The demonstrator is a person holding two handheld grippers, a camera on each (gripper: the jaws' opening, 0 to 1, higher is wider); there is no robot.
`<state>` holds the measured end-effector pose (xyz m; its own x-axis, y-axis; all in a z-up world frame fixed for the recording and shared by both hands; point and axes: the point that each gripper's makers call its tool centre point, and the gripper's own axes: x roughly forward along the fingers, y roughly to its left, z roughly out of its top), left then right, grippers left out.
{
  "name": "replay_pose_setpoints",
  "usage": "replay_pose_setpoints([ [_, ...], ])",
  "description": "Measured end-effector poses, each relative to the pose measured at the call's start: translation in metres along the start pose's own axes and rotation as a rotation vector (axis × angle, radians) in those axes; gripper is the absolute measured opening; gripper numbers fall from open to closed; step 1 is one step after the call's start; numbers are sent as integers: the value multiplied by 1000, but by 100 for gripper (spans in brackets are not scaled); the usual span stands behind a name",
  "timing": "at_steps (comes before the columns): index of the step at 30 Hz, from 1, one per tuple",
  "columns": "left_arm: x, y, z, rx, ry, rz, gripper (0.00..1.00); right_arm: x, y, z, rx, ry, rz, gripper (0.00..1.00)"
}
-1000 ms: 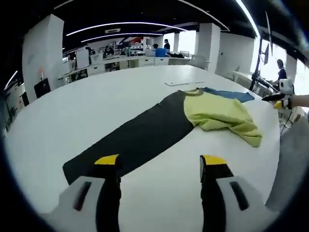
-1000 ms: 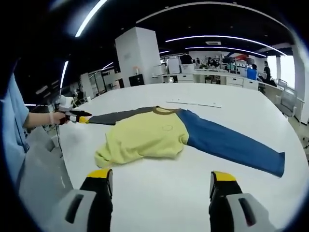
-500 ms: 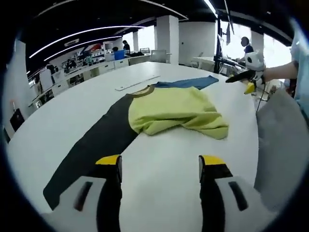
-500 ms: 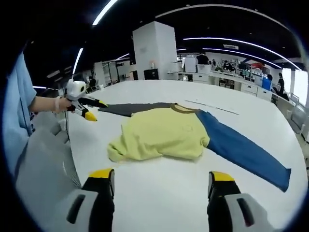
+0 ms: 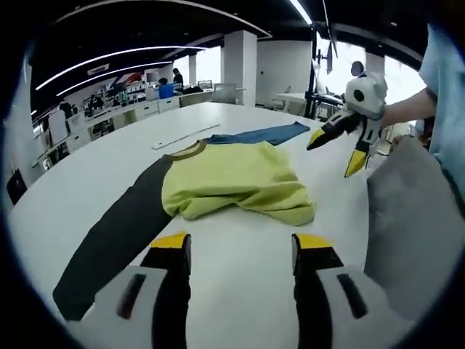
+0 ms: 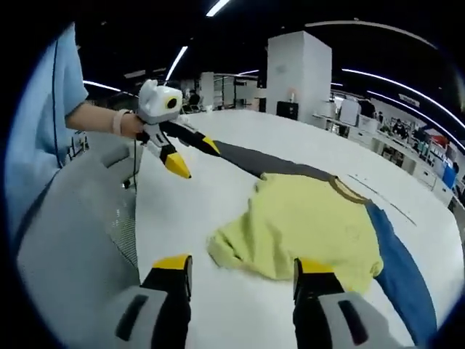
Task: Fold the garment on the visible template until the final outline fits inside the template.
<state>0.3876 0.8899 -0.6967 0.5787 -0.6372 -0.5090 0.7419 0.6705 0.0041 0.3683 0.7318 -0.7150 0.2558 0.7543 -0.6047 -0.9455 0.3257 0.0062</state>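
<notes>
No readable brand, label or writing anywhere on the shirt or the table; too small to tell on the far-off office furniture.

In the left gripper view, starting at the left: dark grey sleeve [image 5: 120,233], long and flat, running from ahead of the left jaw of the left gripper [image 5: 234,243] up toward the collar. Left gripper spread wide, yellow-tipped black jaws hanging over bare white table [image 5: 240,291], pinching nothing. Straight ahead of the jaws, the shirt [image 5: 232,182]: soft yellow body, bunched and wrinkled with its hem folded over toward the claw, brownish ribbed collar at the far side. Beyond it and to the right, blue sleeve [image 5: 261,134], flat. Further right, the right gripper [image 5: 330,153] in the air, held by a hand, white rounded body, jaws spread apart and empty, off the right side of the shirt. Far right, grey cloth of the person's lap and a light blue sleeve.

In the right gripper view, from the left: light blue clothing, then the left gripper [image 6: 192,156] held by a hand [image 6: 131,125], jaws parted, over the table near the dark grey sleeve [image 6: 251,161]. Right gripper [image 6: 241,267] spread open, empty, just short of the crumpled yellow hem. Shirt [image 6: 305,225] ahead and right of the jaws, blue sleeve [image 6: 403,273] trailing off to the right. Smooth, glossy white table [image 6: 189,218].
</notes>
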Motion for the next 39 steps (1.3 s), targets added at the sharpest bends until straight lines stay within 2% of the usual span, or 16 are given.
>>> replay_pose_setpoints([
  [3, -3, -8, 2, -19, -11, -4, 50, 17, 3, 0, -62, 13, 7, 48],
  [7, -8, -14, 3, -52, -34, 3, 47, 34, 4, 3, -116, 33, 7, 32],
  [8, -9, -15, 2, -55, -37, 6, 47, 37, 4, 4, -136, 36, 5, 30],
  [11, -11, -20, 2, -81, -50, 14, 48, 50, 4, -1, -164, 70, 11, 30],
  [14, -11, -23, 3, -102, -65, 22, 47, 56, 6, -5, -157, 82, 16, 23],
  [15, -11, -24, 3, -105, -68, 24, 46, 56, 0, -9, -212, 111, -6, 20],
  [16, -11, -25, 3, -114, -73, 26, 46, 58, -2, -12, -230, 118, -15, 17],
  [19, -10, -26, 1, -131, -78, 28, 46, 62, -4, -10, -131, 97, -14, 12],
  [22, -8, -28, 0, -149, -83, 27, 45, 62, -8, -7, -139, 97, -33, 0],
  [24, -7, -30, -1, -152, -87, 24, 45, 59, -10, -4, -109, 98, -29, 0],
  [29, -5, -34, -2, -171, -96, 20, 44, 42, -29, 25, -180, 70, -73, 0],
  [39, 3, -38, -2, -204, -112, 3, 41, 24, -112, 103, -126, -26, -151, 0],
])
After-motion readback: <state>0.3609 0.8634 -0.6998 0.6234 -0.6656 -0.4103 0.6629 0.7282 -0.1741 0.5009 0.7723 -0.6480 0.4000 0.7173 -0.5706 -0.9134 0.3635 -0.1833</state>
